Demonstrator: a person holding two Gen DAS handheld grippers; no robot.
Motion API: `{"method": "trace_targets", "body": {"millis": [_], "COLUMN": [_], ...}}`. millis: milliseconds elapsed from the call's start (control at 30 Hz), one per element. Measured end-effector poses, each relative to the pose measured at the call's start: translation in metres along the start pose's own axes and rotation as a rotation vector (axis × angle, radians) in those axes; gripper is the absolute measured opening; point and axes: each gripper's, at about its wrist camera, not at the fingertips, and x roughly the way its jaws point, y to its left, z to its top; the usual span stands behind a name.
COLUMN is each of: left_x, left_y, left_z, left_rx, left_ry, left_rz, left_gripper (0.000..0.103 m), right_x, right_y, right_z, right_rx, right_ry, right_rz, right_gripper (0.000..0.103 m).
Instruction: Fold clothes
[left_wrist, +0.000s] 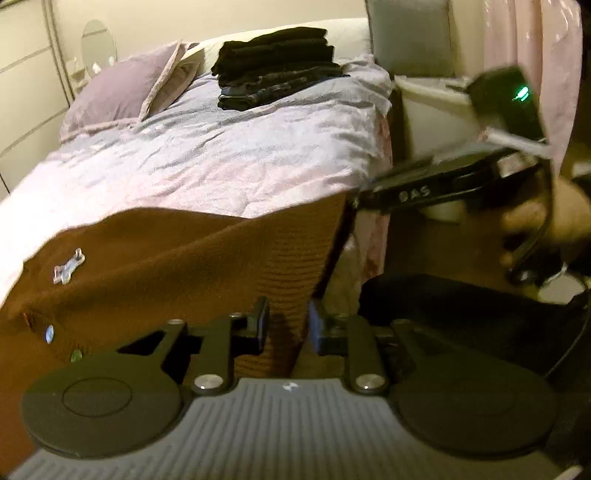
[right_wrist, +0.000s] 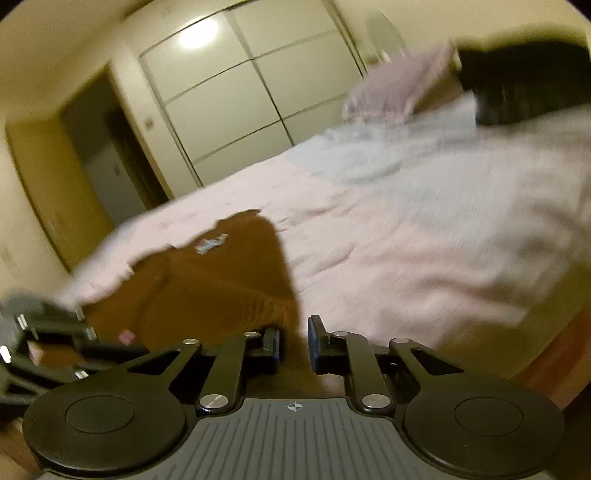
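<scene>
Both grippers are clamping a brown knitted sweater (left_wrist: 166, 258): the left gripper (left_wrist: 288, 325) on its ribbed hem, the right gripper (right_wrist: 294, 345) on another edge, the sweater lying ahead over the pink bedspread (left_wrist: 221, 158).

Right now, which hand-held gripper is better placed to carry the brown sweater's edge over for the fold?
Probably left: its hand-held gripper has the sweater hem between its fingers; the right sits at another edge, grip unclear.
</scene>
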Motion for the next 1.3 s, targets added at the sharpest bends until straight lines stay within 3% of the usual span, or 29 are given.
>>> {"method": "trace_targets", "body": {"millis": [67, 100, 233, 267, 333, 367, 400, 467, 533, 567, 667, 733, 867, 933, 1000, 1033, 1167, 1267, 1300], "left_x": [0.007, 0.008, -0.007, -0.012, -0.021, -0.025, -0.028, -0.035, -0.042, -0.042, -0.041, -0.031, -0.014, -0.020, -0.034, -0.043, -0.080, -0.101, -0.107], "left_y": [-0.008, -0.011, -0.008, -0.006, -0.001, 0.000, 0.002, 0.006, 0.009, 0.008, 0.001, -0.010, -0.025, -0.024, -0.017, -0.012, 0.002, 0.005, 0.006], "left_z": [0.001, 0.002, 0.003, 0.003, 0.003, 0.002, 0.001, 0.000, -0.001, -0.003, -0.008, -0.012, -0.027, -0.034, -0.040, -0.044, -0.065, -0.090, -0.099], "left_rx": [0.054, 0.071, 0.062, 0.051, 0.036, 0.032, 0.028, 0.020, 0.013, 0.014, 0.052, 0.133, 0.236, 0.212, 0.140, 0.102, 0.007, -0.005, -0.003], "left_ry": [0.013, 0.013, -0.044, -0.061, -0.085, -0.093, -0.101, -0.117, -0.131, -0.131, -0.105, -0.058, 0.047, 0.053, 0.039, 0.028, 0.018, 0.069, 0.092], "left_rz": [0.049, 0.066, 0.094, 0.097, 0.103, 0.105, 0.107, 0.112, 0.115, 0.111, 0.096, 0.102, 0.101, 0.096, 0.081, 0.082, 0.167, 0.291, 0.338], "left_gripper": [0.018, 0.003, 0.001, 0.001, 0.001, 0.001, 0.000, 0.000, 0.001, 0.001, 0.001, 0.001, 0.000, 0.001, 0.004, 0.005, 0.006, 0.021, 0.034], "right_x": [-0.006, -0.007, 0.002, 0.006, 0.014, 0.020, 0.027, 0.038, 0.042, 0.038, 0.014, 0.004, 0.012, 0.013, 0.003, -0.002, -0.023, -0.028, -0.026], "right_y": [0.006, 0.009, 0.006, 0.007, 0.009, 0.010, 0.011, 0.009, 0.004, 0.004, 0.009, 0.017, 0.035, 0.039, 0.039, 0.040, 0.054, 0.072, 0.079], "right_z": [0.002, 0.002, -0.004, -0.006, -0.010, -0.012, -0.015, -0.018, -0.015, -0.010, 0.013, 0.016, -0.007, -0.015, -0.016, -0.016, -0.017, -0.021, -0.023], "right_rx": [-0.072, -0.086, -0.007, 0.014, 0.045, 0.063, 0.083, 0.119, 0.131, 0.093, -0.078, -0.180, -0.316, -0.336, -0.345, -0.355, -0.429, -0.504, -0.520], "right_ry": [-0.019, -0.024, -0.018, -0.012, 0.000, 0.003, 0.008, 0.023, 0.038, 0.034, -0.001, 0.003, 0.119, 0.165, 0.174, 0.182, 0.196, 0.175, 0.177], "right_rz": [-0.017, -0.015, 0.037, 0.048, 0.066, 0.070, 0.070, 0.070, 0.071, 0.058, -0.002, -0.010, 0.042, 0.041, 0.038, 0.045, 0.097, 0.158, 0.179], "right_gripper": [0.013, 0.013, 0.015, 0.018, 0.035, 0.050, 0.055, 0.055, 0.042, 0.007, 0.007, 0.007, 0.008, 0.015, 0.044, 0.049, 0.051, 0.051, 0.051]}}
